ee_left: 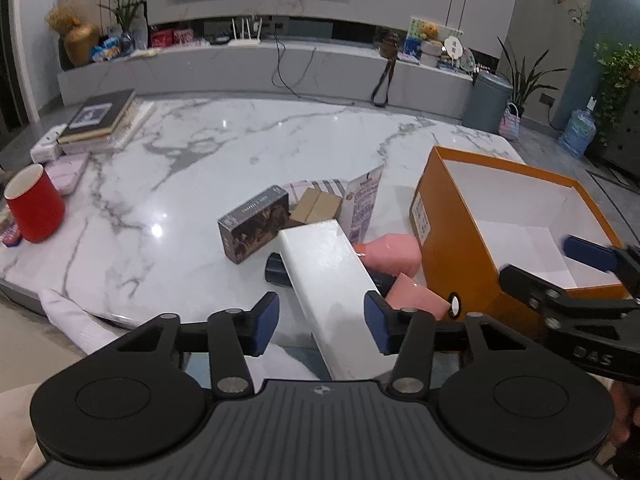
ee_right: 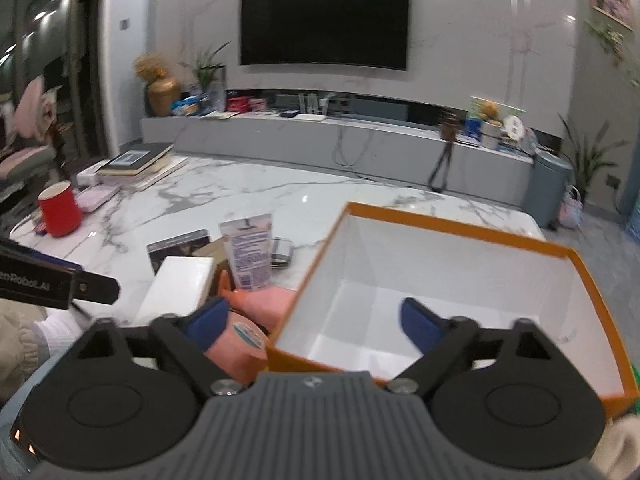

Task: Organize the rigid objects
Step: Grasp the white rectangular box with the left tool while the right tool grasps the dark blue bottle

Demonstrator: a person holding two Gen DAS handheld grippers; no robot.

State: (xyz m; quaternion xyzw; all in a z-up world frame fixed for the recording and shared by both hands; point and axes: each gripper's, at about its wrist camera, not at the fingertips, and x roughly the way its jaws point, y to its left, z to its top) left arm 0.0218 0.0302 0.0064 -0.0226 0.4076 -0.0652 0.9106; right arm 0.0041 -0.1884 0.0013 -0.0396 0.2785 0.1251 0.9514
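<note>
left wrist view: my left gripper (ee_left: 322, 326) has its fingers spread wide, straddling the long white rectangular box (ee_left: 332, 280), no contact I can confirm
box axis: long axis runs away from my fingers, tilted slightly left, on the marble tabletop (ee_left: 224, 152)
nearer hand: left, I judge
right wrist view: my right gripper (ee_right: 312, 326) has its fingers wide and holds nothing; the left one is outside the open orange cardboard box (ee_right: 456, 224), the right one inside
target lies: white box left of the orange box, pink items (ee_right: 256, 312) between
</note>
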